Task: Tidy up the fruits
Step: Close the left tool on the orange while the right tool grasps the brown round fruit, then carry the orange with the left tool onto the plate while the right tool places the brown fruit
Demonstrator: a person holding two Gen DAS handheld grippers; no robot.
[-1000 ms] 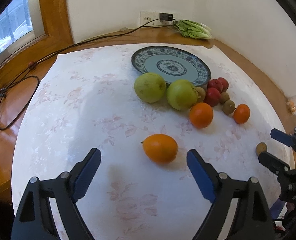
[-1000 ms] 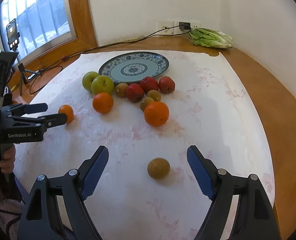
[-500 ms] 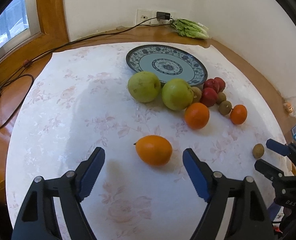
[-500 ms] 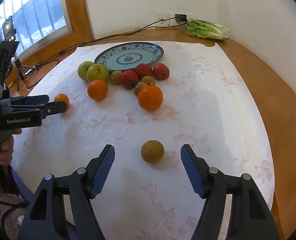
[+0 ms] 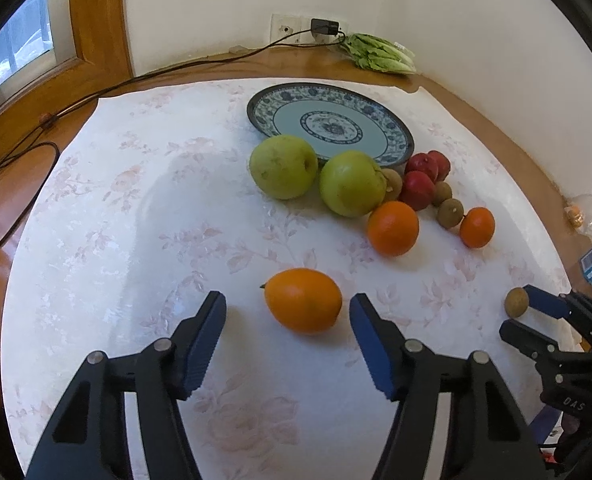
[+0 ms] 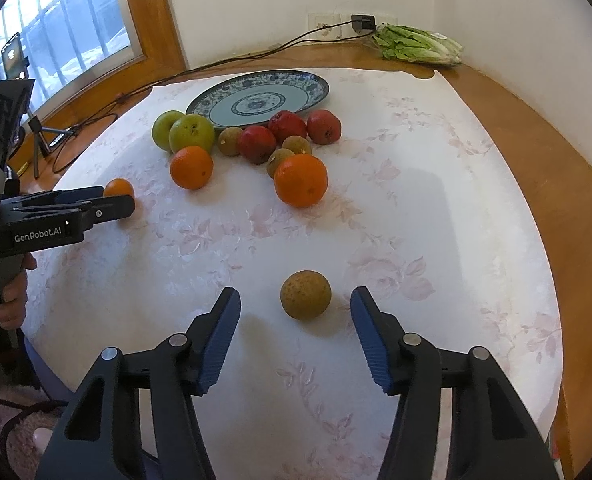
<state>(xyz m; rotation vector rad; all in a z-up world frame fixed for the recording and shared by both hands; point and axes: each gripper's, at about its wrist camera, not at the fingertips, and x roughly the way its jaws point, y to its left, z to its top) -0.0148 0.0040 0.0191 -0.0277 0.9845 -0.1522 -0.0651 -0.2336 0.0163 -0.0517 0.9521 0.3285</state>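
Task status: judged at an early stage. No fruit lies on the plate (image 5: pixel 394 136); every fruit rests on the tablecloth (image 5: pixel 136 216).
Work remaining: as judged, all fruits are still to be sorted or moved, beginning with the two singled-out pieces.
Oval orange fruit (image 5: pixel 303 300): lies alone on the cloth, near the table's front edge, between the left gripper's fingers. Smooth, glossy skin; egg-shaped, with a small stem point at one end.
Left gripper (image 5: pixel 288 322): jaws closing around the oval orange fruit; a gap shows on both sides, so no grip yet.
Brown fruit (image 6: pixel 305 294): lies alone, well apart from the main group. Round, matt, speckled, rough skin.
Right gripper (image 6: pixel 296 322): jaws closing with the brown fruit between them; pads not touching it.
Fruit cluster: two green apples (image 5: pixel 352 183), red fruits (image 6: pixel 257 144), round oranges (image 6: pixel 301 180) and small brown fruits, packed just beside the plate's front rim.
Plate: round, shallow, glazed ceramic, blue-and-white pattern.
Tablecloth: white, faint pink floral print, slight sheen, over a round wooden table (image 6: pixel 544 128).
Background: bagged lettuce (image 6: pixel 418 45), a cable (image 5: pixel 96 94) to a wall socket.
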